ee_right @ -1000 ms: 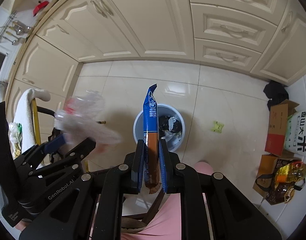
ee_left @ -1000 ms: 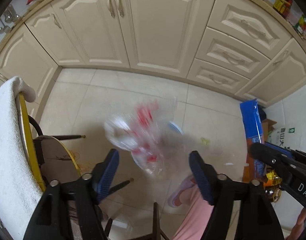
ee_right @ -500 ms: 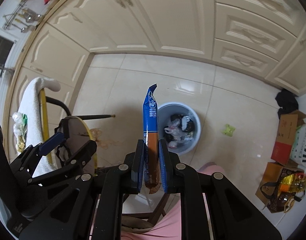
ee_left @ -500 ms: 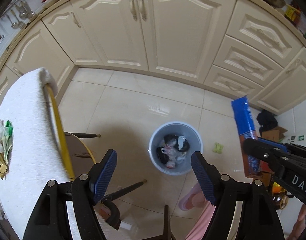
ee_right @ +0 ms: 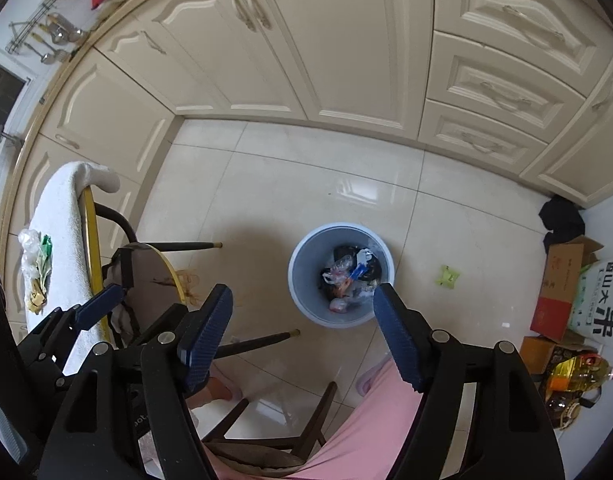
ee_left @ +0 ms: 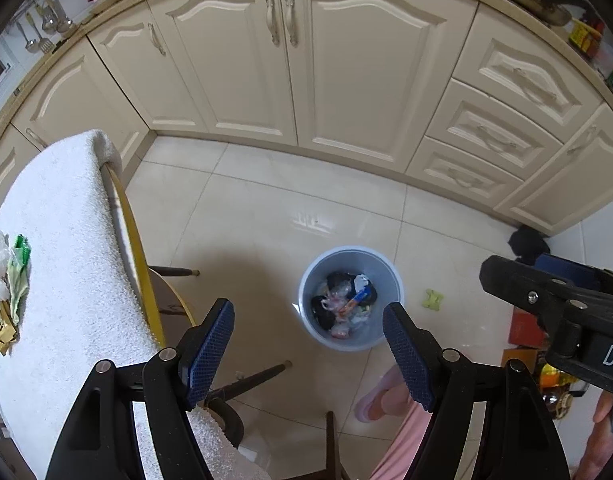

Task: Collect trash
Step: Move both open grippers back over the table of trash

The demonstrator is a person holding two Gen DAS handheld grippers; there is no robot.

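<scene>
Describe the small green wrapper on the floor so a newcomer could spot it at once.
Start at the grey-blue trash bin standing on the pale tiled floor. To its right, toward the cardboard boxes, lies the green wrapper. It is the only loose litter on the bare tiles.

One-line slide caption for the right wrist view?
Right hand-held gripper, jaws just opened and empty, above the grey trash bin; a green wrapper lies on the floor tiles beside it.

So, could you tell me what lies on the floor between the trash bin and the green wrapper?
Nothing: in the right wrist view, only bare tile separates the bin from the wrapper.
</scene>
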